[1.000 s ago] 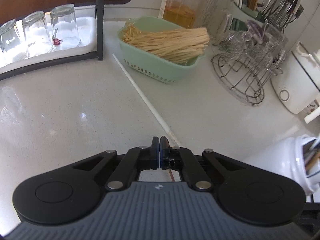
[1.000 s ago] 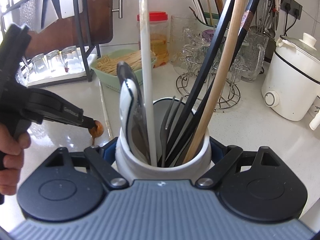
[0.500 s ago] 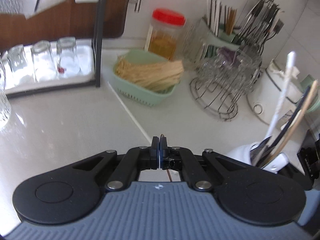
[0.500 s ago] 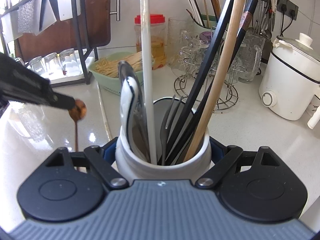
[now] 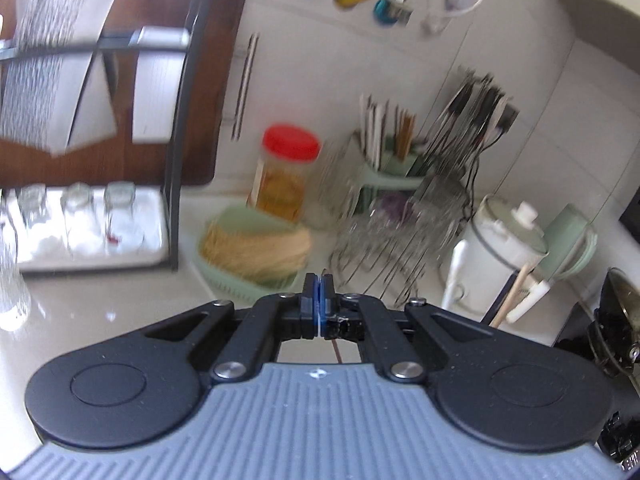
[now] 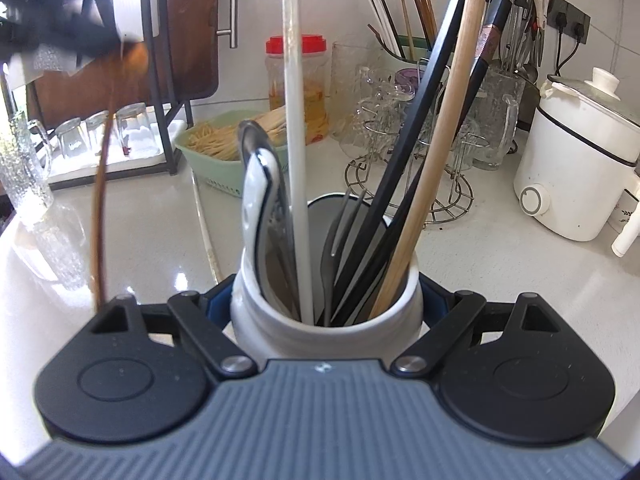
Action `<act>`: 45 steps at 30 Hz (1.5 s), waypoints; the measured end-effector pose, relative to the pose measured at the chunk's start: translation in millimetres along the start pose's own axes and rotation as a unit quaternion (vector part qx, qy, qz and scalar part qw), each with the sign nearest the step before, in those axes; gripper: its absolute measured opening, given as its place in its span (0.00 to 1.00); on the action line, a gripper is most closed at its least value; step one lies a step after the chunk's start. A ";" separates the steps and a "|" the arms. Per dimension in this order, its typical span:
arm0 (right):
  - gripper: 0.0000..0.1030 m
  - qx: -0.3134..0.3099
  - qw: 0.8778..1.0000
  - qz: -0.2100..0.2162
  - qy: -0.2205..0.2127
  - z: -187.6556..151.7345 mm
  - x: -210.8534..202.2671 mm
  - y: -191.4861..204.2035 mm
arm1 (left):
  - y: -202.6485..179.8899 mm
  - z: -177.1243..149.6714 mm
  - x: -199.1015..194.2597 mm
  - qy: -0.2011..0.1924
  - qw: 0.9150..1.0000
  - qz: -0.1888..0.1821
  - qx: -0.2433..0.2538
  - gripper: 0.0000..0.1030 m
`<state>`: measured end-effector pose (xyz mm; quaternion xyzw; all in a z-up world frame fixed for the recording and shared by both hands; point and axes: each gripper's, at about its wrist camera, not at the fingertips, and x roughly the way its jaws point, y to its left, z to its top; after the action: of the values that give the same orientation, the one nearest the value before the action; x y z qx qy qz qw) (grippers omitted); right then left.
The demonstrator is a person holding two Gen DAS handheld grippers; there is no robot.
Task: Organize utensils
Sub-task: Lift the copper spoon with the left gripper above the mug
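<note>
A glossy white stone desk [image 6: 500, 264] carries a pale green perforated plastic basket [image 6: 208, 168] of thin sticks, a round wire glass stand [image 6: 440, 196], a white electric cooker [image 6: 576, 176], a red-lidded clear jar [image 6: 298, 92] and a long white chopstick [image 6: 206, 232] lying flat.

- A red-lidded jar [image 6: 298, 76] is set against the wall, just behind a green basket [image 6: 216, 168] filled with pale sticks.
- Upturned glasses [image 6: 100, 130] are ranged on a tray under a black rack [image 6: 166, 92].
- A white cooker [image 6: 576, 172] is placed at the right.
- Glass mugs are hung on a wire stand [image 6: 412, 184].
</note>
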<state>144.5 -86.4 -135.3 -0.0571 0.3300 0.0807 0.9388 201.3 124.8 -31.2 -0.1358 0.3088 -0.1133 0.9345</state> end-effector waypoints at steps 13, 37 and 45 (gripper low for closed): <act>0.88 0.003 1.000 -0.002 -0.005 -1.1 -0.9 0.4 | -35.2 41.0 -37.8 -0.098 0.994 -0.043 -0.001 0.00; 0.88 0.005 1.000 -0.001 -0.014 -3.9 -2.2 1.5 | -94.8 -12.3 15.5 -0.077 0.979 -0.085 0.170 0.00; 0.88 0.007 1.000 -0.003 -0.018 -4.7 -2.4 3.2 | -87.5 -28.2 16.9 -0.033 0.981 -0.089 0.167 0.01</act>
<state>139.1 -84.2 -137.6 -0.0502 0.3137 0.0761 0.9451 186.2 32.6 -33.9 -0.0084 0.2409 -0.2417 0.9399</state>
